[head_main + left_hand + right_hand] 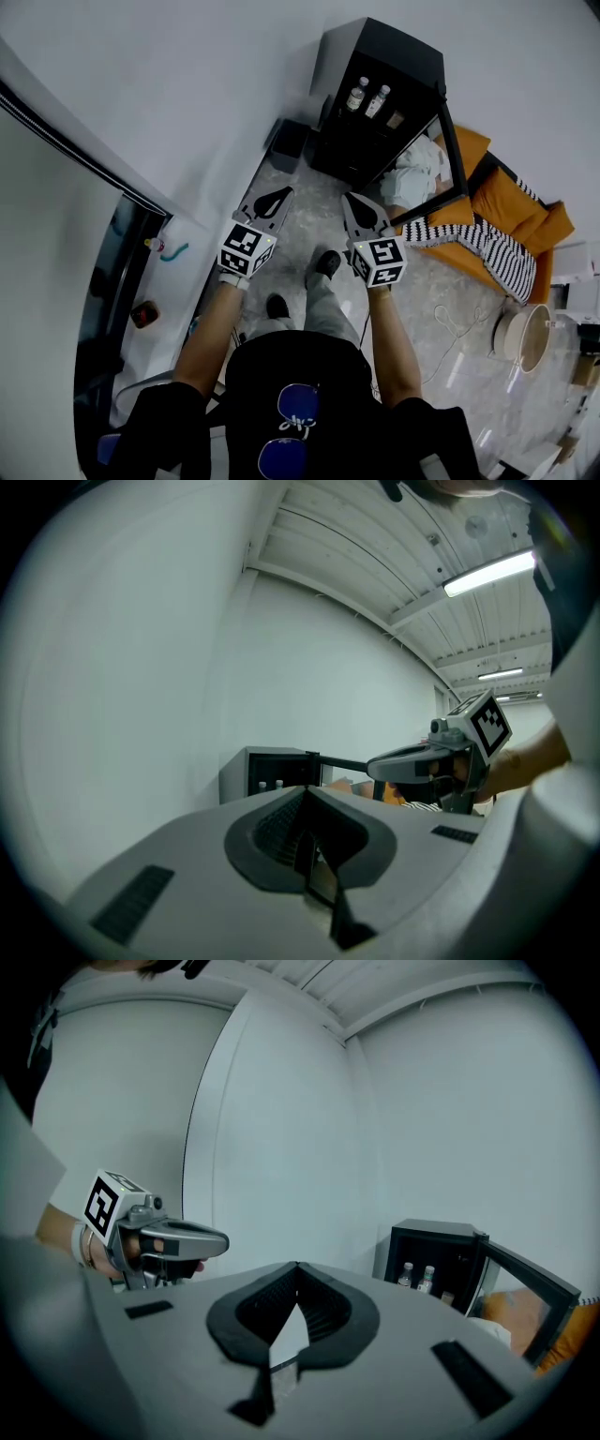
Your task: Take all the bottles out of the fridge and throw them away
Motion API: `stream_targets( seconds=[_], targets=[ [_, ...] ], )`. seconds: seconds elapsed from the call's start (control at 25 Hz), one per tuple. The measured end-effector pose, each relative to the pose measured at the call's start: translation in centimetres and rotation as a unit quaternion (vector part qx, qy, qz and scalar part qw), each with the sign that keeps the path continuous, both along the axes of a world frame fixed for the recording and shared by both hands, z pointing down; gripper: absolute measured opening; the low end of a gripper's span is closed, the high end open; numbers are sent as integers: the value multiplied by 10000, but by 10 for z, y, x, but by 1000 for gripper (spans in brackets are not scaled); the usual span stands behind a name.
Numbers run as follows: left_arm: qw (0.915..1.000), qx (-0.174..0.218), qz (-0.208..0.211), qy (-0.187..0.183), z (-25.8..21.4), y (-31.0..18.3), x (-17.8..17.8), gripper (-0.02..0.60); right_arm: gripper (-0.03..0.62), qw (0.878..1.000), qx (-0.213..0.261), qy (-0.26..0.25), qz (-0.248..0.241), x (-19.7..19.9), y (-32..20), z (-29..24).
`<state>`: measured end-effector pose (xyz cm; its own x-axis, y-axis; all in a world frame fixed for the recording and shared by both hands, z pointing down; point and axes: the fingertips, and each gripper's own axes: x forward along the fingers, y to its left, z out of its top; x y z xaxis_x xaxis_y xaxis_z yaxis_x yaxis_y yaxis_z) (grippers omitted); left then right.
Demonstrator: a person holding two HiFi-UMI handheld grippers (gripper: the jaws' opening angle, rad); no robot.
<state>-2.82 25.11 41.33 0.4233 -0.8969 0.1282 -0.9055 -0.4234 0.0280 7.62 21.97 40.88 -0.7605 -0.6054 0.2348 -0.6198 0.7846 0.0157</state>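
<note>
Fridge: the small black box-shaped fridge (394, 56) stood on the pale marbled floor (309, 234) against the white wall, ahead of us. Its glass-fronted door (453, 150) was swung open to the right.

Bottles: two clear plastic bottles with white caps, one on the left (357, 94) and one on the right (378, 100), stood upright side by side on a shelf inside the fridge. Neither gripper touched them. We could not make out a smaller item just to their right.

Left gripper: we held the left gripper (281, 195) out in front of us, pointing towards the fridge and well apart from it. Its jaws were together at the tips with nothing between them.

Right gripper: the right gripper (352, 202) was beside the left one, at about the same reach, and also aimed at the fridge. Its jaws were closed and empty.

Container: a dark square container (289, 141) sat on the floor just left of the fridge.

Sofa: an orange sofa (525, 225) stood to the right of the open door, and a black-and-white striped cloth (478, 244) lay across it.

Stance: our dark shoes (326, 262) were on the floor below the grippers.
</note>
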Motion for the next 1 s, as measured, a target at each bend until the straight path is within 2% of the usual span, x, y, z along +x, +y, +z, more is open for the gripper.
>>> stream_targets(
  seconds=[0.28, 0.48, 1.0],
  targets=[
    [10000, -22, -42, -53, -1, -44, -13, 6, 6, 10000, 40, -50, -41, -12, -45, 2],
    [9999, -50, -31, -84, -1, -100, -17, 6, 7, 9999, 53, -100, -12, -14, -100, 2],
    [9997, -179, 107, -148, -10, -245, 10, 6, 6, 9998, -147, -107, 77, 8, -244, -2]
  ],
)
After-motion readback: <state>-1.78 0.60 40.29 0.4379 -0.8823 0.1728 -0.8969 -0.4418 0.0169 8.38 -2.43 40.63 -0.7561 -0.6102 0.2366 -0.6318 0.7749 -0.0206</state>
